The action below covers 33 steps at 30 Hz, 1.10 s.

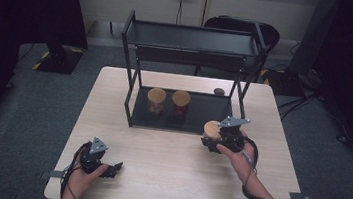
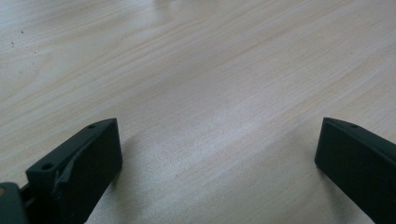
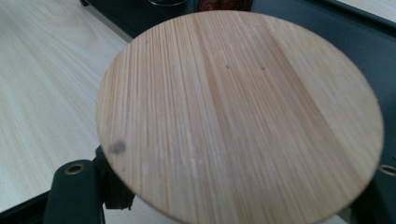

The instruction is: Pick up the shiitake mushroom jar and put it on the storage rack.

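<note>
A jar with a round bamboo lid (image 1: 212,129) (image 3: 238,116) is held in my right gripper (image 1: 216,143), which is shut on it just in front of the black shelf rack (image 1: 129,99). In the right gripper view the lid covers the jaws almost entirely. Two more bamboo-lidded jars (image 1: 156,99) (image 1: 181,100) stand side by side on the rack's lower tray. My left gripper (image 1: 114,168) rests low over the table near the front left, jaws wide apart with bare wood (image 2: 210,93) between them.
The rack's upper shelf (image 1: 191,38) holds nothing that I can see. A small dark object (image 1: 219,91) lies on the table behind the rack. A black chair (image 1: 238,26) stands beyond the table's far edge. Cables trail from both grippers.
</note>
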Tool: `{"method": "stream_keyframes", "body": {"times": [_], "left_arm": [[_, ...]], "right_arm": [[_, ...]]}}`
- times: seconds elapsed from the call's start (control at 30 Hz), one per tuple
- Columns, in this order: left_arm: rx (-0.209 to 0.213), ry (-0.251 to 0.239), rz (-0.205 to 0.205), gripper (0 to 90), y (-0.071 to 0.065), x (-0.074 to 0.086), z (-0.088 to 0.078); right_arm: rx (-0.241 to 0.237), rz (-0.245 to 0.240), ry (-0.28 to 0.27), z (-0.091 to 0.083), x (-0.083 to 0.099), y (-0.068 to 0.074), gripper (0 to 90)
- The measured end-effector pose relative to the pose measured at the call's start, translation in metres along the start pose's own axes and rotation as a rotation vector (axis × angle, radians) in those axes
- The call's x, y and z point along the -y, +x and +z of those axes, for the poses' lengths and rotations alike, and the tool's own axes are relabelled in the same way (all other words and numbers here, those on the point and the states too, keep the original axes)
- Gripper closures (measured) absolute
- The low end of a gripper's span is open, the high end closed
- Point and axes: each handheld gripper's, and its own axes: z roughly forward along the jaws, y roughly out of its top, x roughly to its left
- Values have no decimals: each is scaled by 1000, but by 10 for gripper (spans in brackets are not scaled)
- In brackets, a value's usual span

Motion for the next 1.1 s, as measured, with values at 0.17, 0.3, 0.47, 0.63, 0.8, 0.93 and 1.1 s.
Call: {"method": "stream_keyframes", "body": {"times": [0.17, 0.3, 0.47, 0.63, 0.8, 0.93, 1.1], "left_arm": [[0, 0, 0, 3, 0, 0, 0], [0, 0, 0, 3, 0, 0, 0], [0, 0, 0, 3, 0, 0, 0], [0, 0, 0, 3, 0, 0, 0], [0, 0, 0, 3, 0, 0, 0], [0, 0, 0, 3, 0, 0, 0], [0, 0, 0, 3, 0, 0, 0]], "right_arm": [[6, 6, 1, 4, -7, -1, 258], [14, 9, 4, 7, -13, -2, 258], [19, 9, 9, 12, -18, -4, 258], [19, 6, 12, 16, -22, -5, 258], [18, 6, 15, 22, -26, -5, 258], [18, 2, 17, 27, -30, -5, 258], [20, 19, 12, 32, -35, -8, 258]]}}
